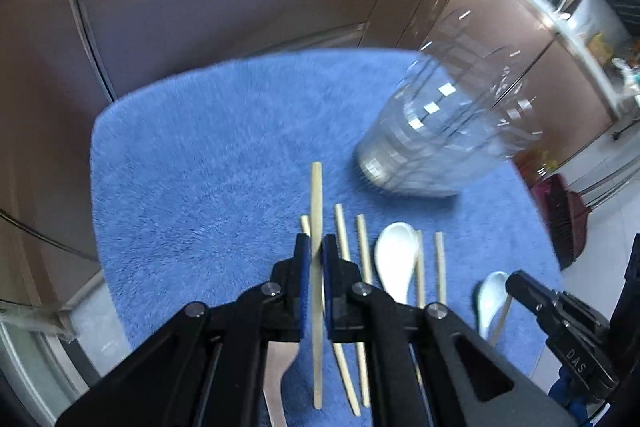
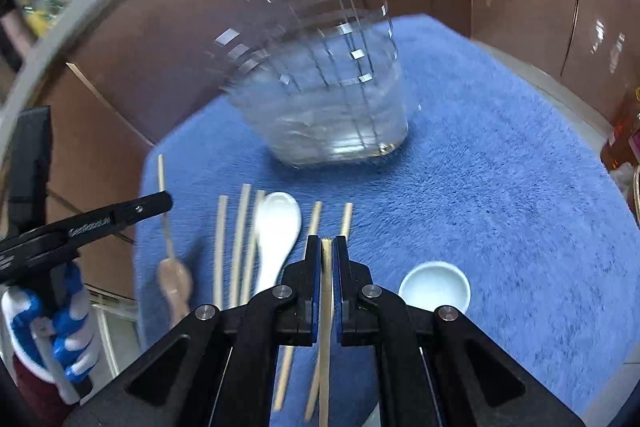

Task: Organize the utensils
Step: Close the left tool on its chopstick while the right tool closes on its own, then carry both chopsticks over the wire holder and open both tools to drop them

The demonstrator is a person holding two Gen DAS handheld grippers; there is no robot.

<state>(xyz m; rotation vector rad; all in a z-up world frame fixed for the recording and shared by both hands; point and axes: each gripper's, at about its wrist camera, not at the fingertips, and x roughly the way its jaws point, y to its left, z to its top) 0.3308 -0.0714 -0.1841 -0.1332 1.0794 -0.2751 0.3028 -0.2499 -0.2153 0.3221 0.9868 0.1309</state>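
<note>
We hold one wooden chopstick clamped between the jaws of our left gripper, lifted above the blue mat, and our right gripper is likewise closed on a second chopstick. Below us the loose chopsticks lie side by side on the mat around a white spoon, with a small white dish just beside our right gripper. The clear glass container stands on the mat beyond them, blurred.
</note>
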